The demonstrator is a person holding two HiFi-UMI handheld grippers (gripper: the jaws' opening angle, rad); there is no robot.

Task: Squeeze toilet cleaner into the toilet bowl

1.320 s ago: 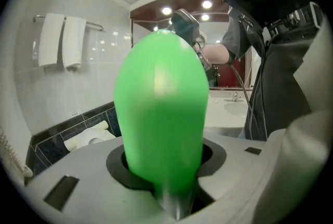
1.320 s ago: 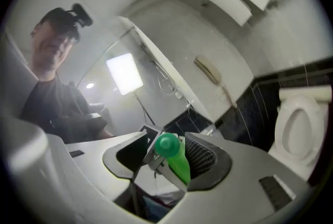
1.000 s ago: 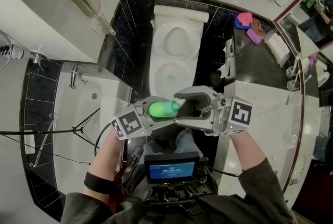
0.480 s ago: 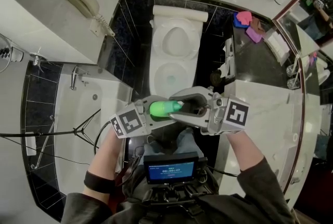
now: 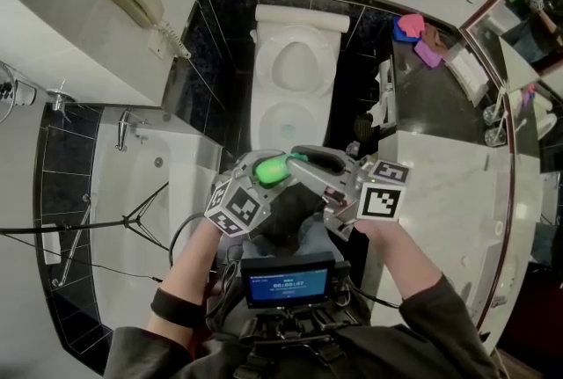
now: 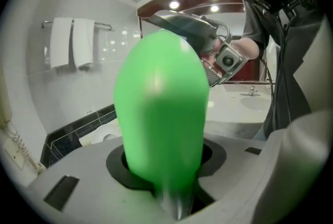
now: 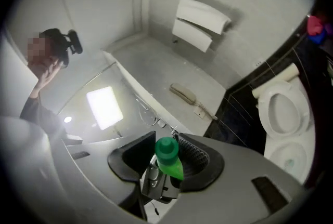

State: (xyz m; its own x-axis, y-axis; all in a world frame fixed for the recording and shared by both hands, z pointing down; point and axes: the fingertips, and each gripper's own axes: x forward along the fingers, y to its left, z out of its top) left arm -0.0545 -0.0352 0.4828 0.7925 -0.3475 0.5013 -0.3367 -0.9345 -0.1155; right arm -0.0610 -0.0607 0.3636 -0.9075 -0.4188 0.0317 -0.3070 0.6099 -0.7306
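gripping bottle (image 6: 161, 114) body in your left gripper (image 5: 261, 175); right gripper (image 7: 166, 159) jaws just closed onto cap (image 7: 167, 148). bottle sits over your lap, short of toilet bowl (image 5: 263, 127). risk: squeezing too hard while uncapping spurts cleaner onto you.

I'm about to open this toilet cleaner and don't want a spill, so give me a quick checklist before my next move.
1. Grip of left gripper on bottle: ok.
2. Hold of right gripper on cap: ok; its jaws have just been closing, with the cap between them.
3. Is the cap off: not ok, still on.
4. Way into toilet bowl open: ok, lid is up.
5. Is the bottle aimed into the bowl: not ok, it lies sideways.
6. Cleaner left inside: cannot tell.
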